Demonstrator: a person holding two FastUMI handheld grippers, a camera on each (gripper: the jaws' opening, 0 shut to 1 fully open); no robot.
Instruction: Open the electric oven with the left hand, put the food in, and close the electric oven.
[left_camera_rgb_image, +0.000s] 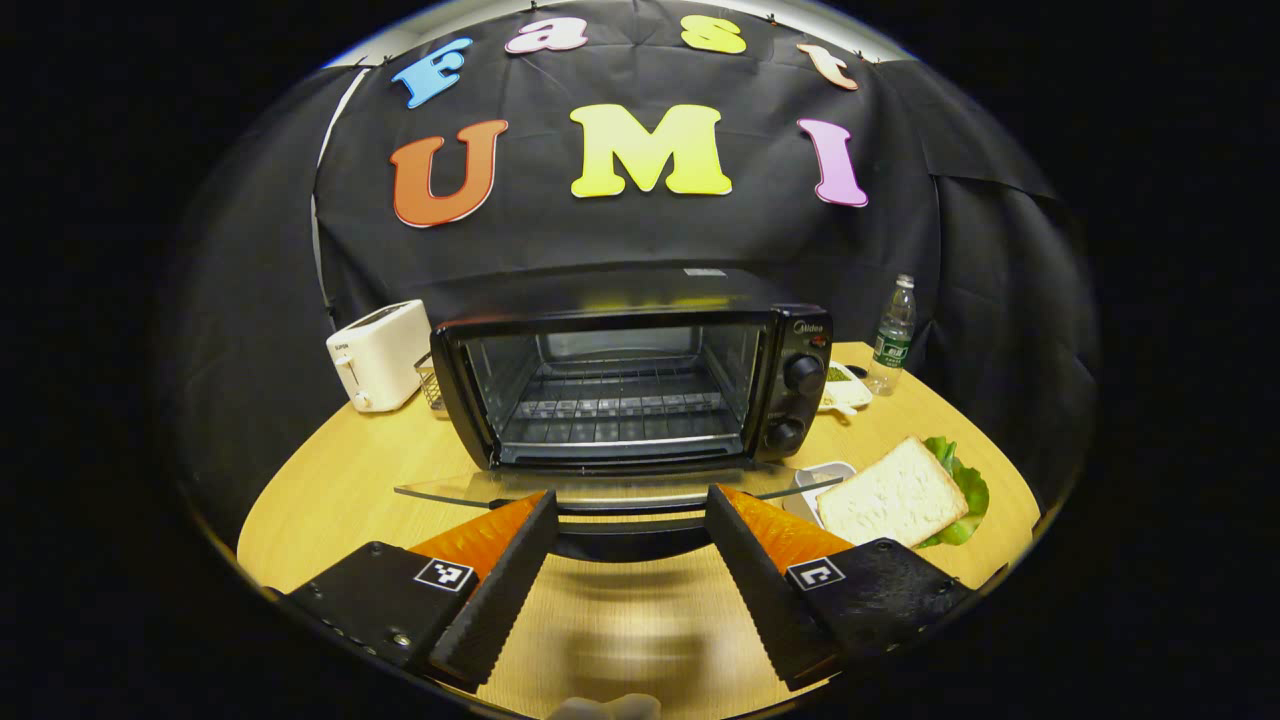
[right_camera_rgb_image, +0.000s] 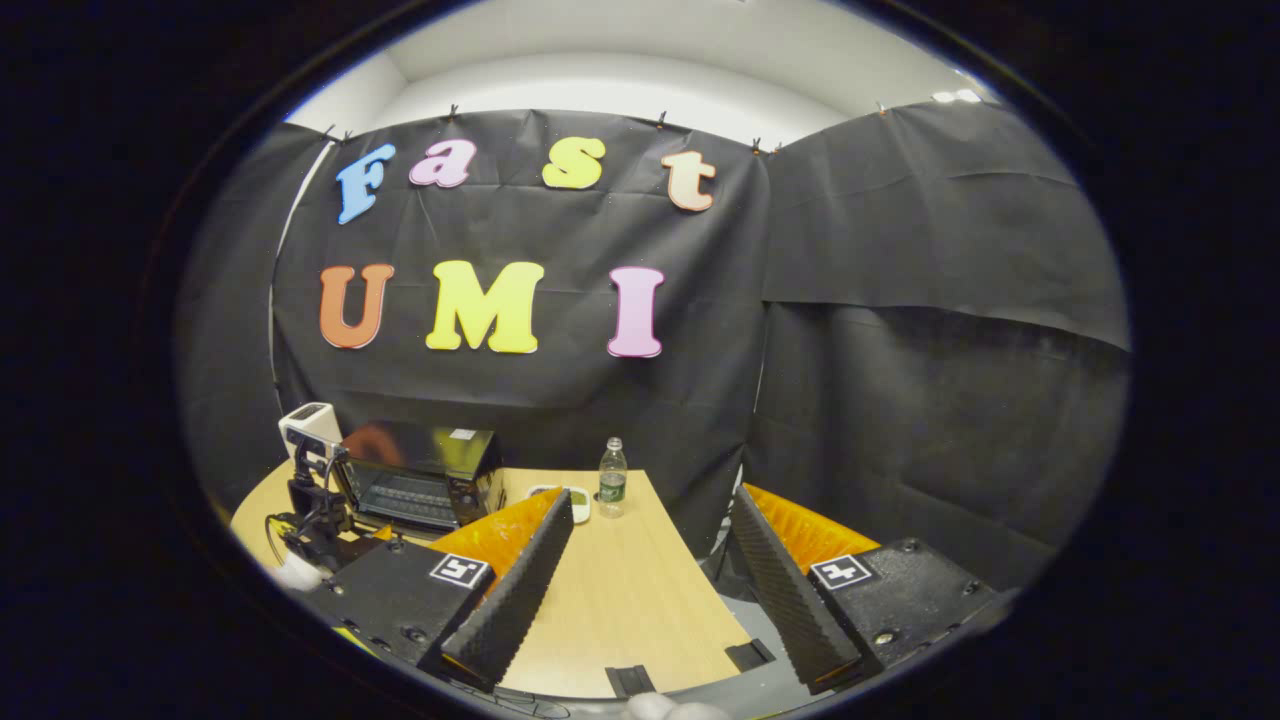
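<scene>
The black electric oven (left_camera_rgb_image: 640, 385) stands in the middle of the round wooden table (left_camera_rgb_image: 340, 490). Its glass door (left_camera_rgb_image: 450, 490) lies folded down flat, showing the wire rack inside. My left gripper (left_camera_rgb_image: 630, 500) is open right at the door's front edge. The door's dark handle (left_camera_rgb_image: 625, 540) sits between the spread fingers, and neither finger presses on it. A slice of white bread (left_camera_rgb_image: 895, 495) rests on green lettuce to the right of the oven. My right gripper (right_camera_rgb_image: 652, 500) is open and holds nothing, raised near the table's right edge, far from the oven (right_camera_rgb_image: 420, 485).
A white toaster (left_camera_rgb_image: 380, 355) stands left of the oven. Behind it on the right are a water bottle (left_camera_rgb_image: 893, 335) and a small dish (left_camera_rgb_image: 845, 390). A grey tray (left_camera_rgb_image: 825, 475) lies by the bread. The black cloth wall rises close behind the table.
</scene>
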